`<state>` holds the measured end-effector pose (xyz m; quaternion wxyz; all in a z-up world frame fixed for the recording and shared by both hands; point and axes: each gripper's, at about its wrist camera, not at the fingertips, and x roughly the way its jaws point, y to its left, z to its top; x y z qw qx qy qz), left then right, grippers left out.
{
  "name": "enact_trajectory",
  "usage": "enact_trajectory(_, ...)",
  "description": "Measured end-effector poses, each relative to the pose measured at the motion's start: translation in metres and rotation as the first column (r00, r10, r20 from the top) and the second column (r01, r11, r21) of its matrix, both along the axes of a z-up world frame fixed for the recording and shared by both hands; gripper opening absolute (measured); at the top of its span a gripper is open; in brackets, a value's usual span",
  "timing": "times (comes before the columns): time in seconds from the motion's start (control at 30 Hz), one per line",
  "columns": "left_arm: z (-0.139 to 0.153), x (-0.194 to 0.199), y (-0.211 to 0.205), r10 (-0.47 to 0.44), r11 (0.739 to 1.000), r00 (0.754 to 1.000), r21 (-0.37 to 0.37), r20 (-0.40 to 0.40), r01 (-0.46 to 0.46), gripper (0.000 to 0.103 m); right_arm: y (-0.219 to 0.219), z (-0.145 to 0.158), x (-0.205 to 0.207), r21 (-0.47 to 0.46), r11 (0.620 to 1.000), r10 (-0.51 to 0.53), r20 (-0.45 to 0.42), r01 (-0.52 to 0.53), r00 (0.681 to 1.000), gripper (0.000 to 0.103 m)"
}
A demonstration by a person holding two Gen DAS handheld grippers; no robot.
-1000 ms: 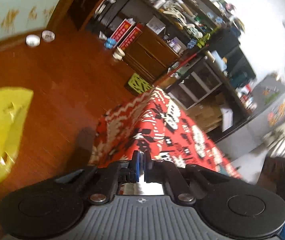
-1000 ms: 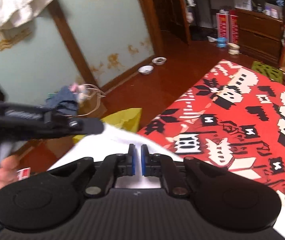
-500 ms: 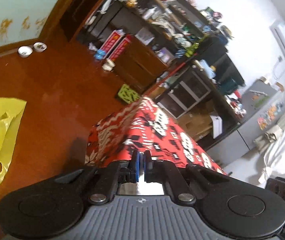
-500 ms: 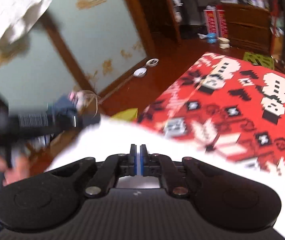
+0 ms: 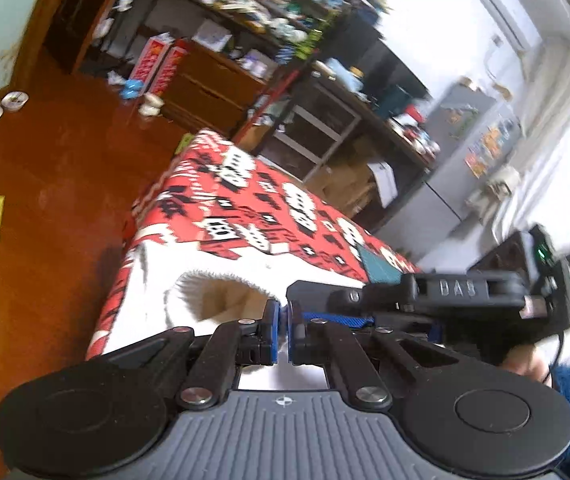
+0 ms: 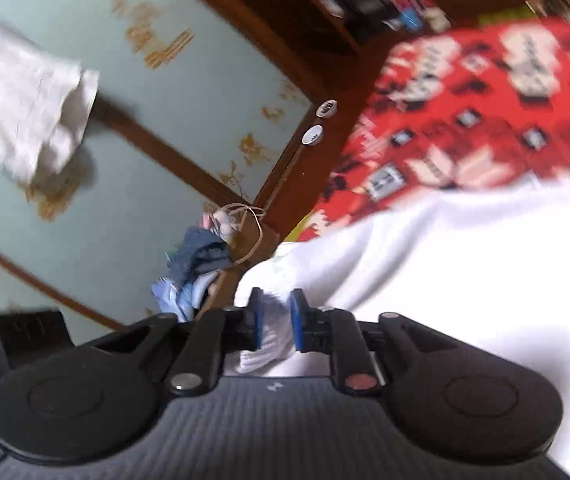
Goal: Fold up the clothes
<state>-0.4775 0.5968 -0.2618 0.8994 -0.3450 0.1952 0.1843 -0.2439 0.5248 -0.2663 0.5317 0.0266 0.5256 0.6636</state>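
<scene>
Fingers of our right gripper (image 6: 274, 322) are opening, letting go of the white garment (image 6: 445, 264) whose hem lies loose between them; a second ago they pinched it. Our left gripper (image 5: 283, 334) stays clamped on its collar edge at lower centre, now spread over the red-patterned bench (image 5: 269, 216).

Both wrist views look down along their fingers, close over the red cloth (image 5: 245, 200) (image 6: 485, 100), tilted oppositely.

The white garment (image 5: 221, 264) is soft knit cloth with a ribbed hem; the red patterned cover (image 5: 253, 200) is matt woven fabric; the floor (image 5: 57, 168) is glossy reddish wood.
</scene>
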Motion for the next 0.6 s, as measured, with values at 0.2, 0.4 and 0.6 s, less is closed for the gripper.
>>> enact_trajectory(0.2, 0.000, 0.014, -0.020, -0.118, 0.991, 0.992, 0.058, -0.042, 0.120, 0.004, 0.002, -0.009, 0.007, -0.025, 1.000, -0.006, -0.049, 0.005, 0.999, 0.047)
enact_trajectory(0.4, 0.011, -0.013, 0.007, -0.036, 0.999, 0.997, 0.013, 0.068, 0.035, 0.022, 0.000, -0.014, 0.002, -0.038, 0.999, -0.027, 0.013, 0.027, 1.000, 0.024)
enact_trajectory(0.6, -0.007, -0.004, 0.079, 0.139, 0.984, 0.989, -0.109, -0.060, -0.144, 0.030, 0.003, -0.012, 0.006, -0.026, 0.999, -0.035, -0.002, 0.034, 0.999, 0.024)
